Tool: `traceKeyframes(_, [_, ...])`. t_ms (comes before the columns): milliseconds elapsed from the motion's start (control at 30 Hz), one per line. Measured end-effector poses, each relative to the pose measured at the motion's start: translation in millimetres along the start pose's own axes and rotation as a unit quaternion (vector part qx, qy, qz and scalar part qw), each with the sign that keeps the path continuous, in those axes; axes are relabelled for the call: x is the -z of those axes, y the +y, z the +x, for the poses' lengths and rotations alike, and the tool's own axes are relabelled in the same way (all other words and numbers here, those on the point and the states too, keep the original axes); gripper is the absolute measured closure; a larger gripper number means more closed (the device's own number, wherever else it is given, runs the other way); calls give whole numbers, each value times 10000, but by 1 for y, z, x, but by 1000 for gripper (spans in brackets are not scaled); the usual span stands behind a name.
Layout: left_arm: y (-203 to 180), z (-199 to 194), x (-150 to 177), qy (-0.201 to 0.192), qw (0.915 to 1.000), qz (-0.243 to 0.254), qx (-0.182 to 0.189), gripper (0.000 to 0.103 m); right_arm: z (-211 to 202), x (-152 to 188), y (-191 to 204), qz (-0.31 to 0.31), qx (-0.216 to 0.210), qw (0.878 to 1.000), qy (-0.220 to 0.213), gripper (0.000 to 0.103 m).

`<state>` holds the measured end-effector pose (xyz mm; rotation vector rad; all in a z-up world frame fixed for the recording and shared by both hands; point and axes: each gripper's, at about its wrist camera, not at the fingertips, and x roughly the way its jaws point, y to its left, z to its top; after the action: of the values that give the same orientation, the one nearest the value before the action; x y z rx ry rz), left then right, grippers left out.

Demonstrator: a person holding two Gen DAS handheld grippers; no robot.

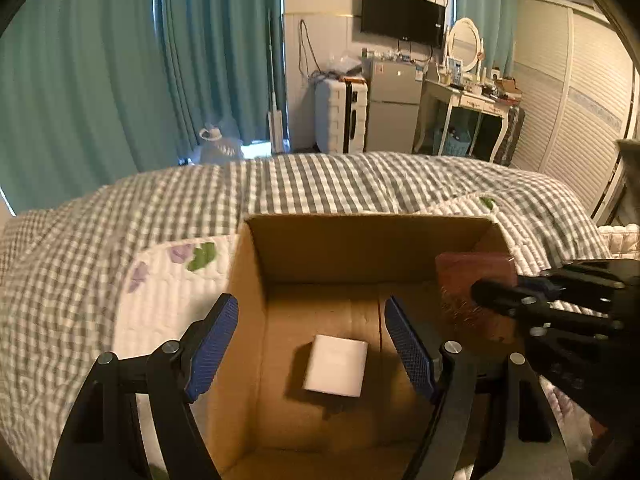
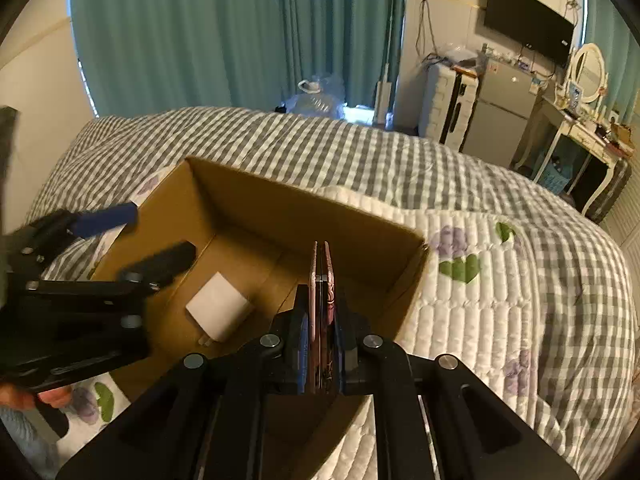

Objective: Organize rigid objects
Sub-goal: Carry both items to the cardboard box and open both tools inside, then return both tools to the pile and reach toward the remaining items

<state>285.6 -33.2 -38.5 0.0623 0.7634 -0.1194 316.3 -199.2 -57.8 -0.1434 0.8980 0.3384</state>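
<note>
Hanging over the cardboard box's (image 2: pixel 224 200) right half, the right gripper (image 2: pixel 320 344) is clamped on a thin pink case (image 2: pixel 322 280), edge-on, long axis pointing into the box; left gripper (image 1: pixel 308 344) gapes empty above the white block (image 1: pixel 336 364) on the floor.

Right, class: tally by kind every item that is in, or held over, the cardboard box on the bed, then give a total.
White block lying on the cardboard box floor: 1
Flat pink item gripped edge-on in the right claw, over the box: 1
Total: 2
</note>
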Motion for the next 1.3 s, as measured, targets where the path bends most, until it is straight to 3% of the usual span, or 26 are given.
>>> traceKeyframes(33, [2,-10,1,-38,10000,-11,-27,25,-1,1,2,-18,-16,10000,59,94])
traceKeyframes(100, [8,-27,6,-119,9999,2,-120,23,-5,3,4,32,87,9999,101,77])
traceKeyframes(133, [9,-36,9,-148,9998,29,-157,21,-12,4,3,118,211,9997,34,48])
traceKeyframes(167, [11,-50,14,-193,9996,62,-207,15,-19,5,1,205,284,9994,-22,36])
traceKeyframes(367, [16,-105,46,-207,9989,-29,-418,2,-86,21,9,297,484,9979,-302,36])
traceKeyframes(533, [15,-139,82,-232,9981,-221,-527,0,-142,56,33,87,479,9981,-371,35])
traceKeyframes(667, [7,-153,116,-131,9983,-267,-500,0,-163,96,53,-36,474,9986,-228,34])
traceKeyframes(833, [-2,-150,153,-57,9981,-256,-560,0,-152,148,79,-131,414,9989,152,34])
traceKeyframes(1000, [-2,-124,184,340,9976,-237,-560,0,-110,192,90,-117,392,9959,803,34])
traceKeyframes(1200, [3,-109,197,518,9964,-316,-589,0,-74,213,90,-103,446,9920,1177,34])
traceKeyframes(1300, [9,-103,199,626,9954,-408,-605,0,-69,211,99,-190,149,9928,1170,34])
